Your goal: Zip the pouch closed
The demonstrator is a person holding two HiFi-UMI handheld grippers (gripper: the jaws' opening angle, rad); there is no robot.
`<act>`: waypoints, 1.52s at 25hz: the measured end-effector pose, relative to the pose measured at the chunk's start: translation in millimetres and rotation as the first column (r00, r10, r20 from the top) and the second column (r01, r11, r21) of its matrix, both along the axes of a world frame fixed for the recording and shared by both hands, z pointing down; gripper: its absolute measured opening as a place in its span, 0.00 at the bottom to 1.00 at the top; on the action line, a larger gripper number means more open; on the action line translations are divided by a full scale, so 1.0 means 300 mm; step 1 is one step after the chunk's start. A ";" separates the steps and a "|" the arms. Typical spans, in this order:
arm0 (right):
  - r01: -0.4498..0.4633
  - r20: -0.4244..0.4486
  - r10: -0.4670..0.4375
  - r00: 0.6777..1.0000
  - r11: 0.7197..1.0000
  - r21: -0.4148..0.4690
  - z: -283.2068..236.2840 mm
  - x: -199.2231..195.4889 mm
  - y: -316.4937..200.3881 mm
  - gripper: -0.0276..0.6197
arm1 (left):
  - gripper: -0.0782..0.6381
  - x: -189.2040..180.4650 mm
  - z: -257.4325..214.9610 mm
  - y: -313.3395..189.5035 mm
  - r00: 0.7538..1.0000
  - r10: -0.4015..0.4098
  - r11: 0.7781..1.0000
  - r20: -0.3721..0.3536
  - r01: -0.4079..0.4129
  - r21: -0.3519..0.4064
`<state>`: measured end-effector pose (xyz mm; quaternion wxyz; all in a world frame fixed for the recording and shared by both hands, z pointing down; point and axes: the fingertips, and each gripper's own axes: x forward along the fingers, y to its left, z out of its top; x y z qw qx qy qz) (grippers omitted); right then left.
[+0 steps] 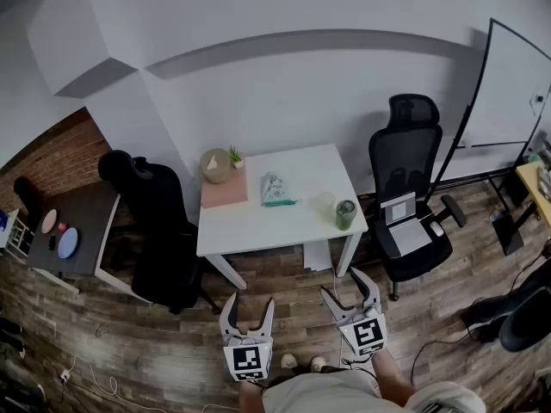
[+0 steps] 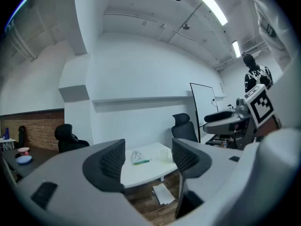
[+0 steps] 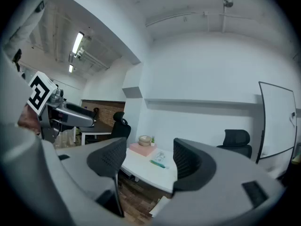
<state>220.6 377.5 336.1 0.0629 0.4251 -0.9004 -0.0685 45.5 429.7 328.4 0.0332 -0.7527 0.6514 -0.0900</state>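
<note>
A pale patterned pouch point(image 1: 277, 189) with a green zip edge lies in the middle of the white table point(image 1: 258, 222). The left gripper view shows the pouch point(image 2: 138, 157) far off between the jaws, and the right gripper view shows the pouch point(image 3: 160, 159) the same way. My left gripper point(image 1: 247, 310) and right gripper point(image 1: 350, 286) hang over the wooden floor, well short of the table's near edge. Both stand open with nothing between their fingers, held level and pointing at the table.
On the table stand a pink box point(image 1: 224, 188) with a round basket point(image 1: 216, 165) and small plant, a clear cup point(image 1: 325, 203) and a dark green tumbler point(image 1: 345, 214). Black office chairs flank it, one to the left point(image 1: 155, 222), the other to the right point(image 1: 405, 188). Papers point(image 1: 317, 255) lie under the table.
</note>
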 end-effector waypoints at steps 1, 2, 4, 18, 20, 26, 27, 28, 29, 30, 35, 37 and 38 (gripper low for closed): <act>0.002 -0.002 -0.002 1.000 1.000 0.005 -0.003 0.006 -0.001 0.51 | 0.52 0.008 0.003 0.000 1.000 -0.003 1.000 -0.001 0.003 0.000; 0.002 -0.001 -0.002 1.000 1.000 0.008 -0.005 0.012 -0.003 0.51 | 0.52 0.016 0.005 0.000 1.000 -0.005 1.000 -0.002 0.005 -0.001; -0.004 0.019 0.004 1.000 1.000 0.003 -0.002 0.025 -0.009 0.50 | 0.52 0.030 0.009 -0.004 1.000 -0.007 1.000 -0.002 0.007 -0.003; 0.037 0.028 -0.036 0.999 0.999 -0.029 0.046 -0.016 -0.066 0.52 | 0.52 0.050 0.034 -0.087 1.000 -0.013 1.000 0.006 0.013 0.009; 0.033 0.025 -0.033 0.999 0.999 -0.029 0.049 -0.023 -0.094 0.52 | 0.52 0.044 0.038 -0.112 1.000 -0.011 1.000 0.004 0.011 0.010; 0.024 0.012 -0.024 1.000 0.999 -0.035 0.065 -0.075 -0.187 0.52 | 0.52 -0.015 0.058 -0.213 1.000 -0.009 1.000 -0.003 0.009 0.010; 0.020 0.009 -0.019 1.000 0.999 -0.039 0.070 -0.086 -0.209 0.52 | 0.52 -0.028 0.062 -0.236 1.000 -0.006 1.000 -0.005 0.006 0.007; 0.015 0.006 -0.015 1.000 0.999 -0.043 0.076 -0.098 -0.232 0.52 | 0.52 -0.041 0.067 -0.261 1.000 -0.003 1.000 -0.006 0.003 0.005; 0.009 0.002 -0.009 1.000 0.999 -0.045 0.082 -0.110 -0.258 0.52 | 0.52 -0.054 0.073 -0.288 1.000 0.002 1.000 -0.007 -0.002 0.001; 0.002 -0.004 -0.002 1.000 0.999 -0.046 0.087 -0.121 -0.284 0.52 | 0.52 -0.068 0.078 -0.314 1.000 0.007 1.000 -0.006 -0.007 -0.003; -0.022 -0.022 0.021 1.000 0.998 -0.060 0.094 -0.195 -0.397 0.52 | 0.52 -0.145 0.087 -0.431 0.999 0.032 0.999 -0.002 -0.032 -0.018; -0.032 -0.026 0.030 0.999 0.997 -0.066 0.096 -0.228 -0.441 0.52 | 0.52 -0.182 0.087 -0.478 0.999 0.041 0.999 -0.003 -0.041 -0.022; -0.035 -0.029 0.033 0.999 0.997 -0.069 0.099 -0.247 -0.462 0.52 | 0.52 -0.202 0.086 -0.503 0.999 0.045 0.999 -0.003 -0.045 -0.023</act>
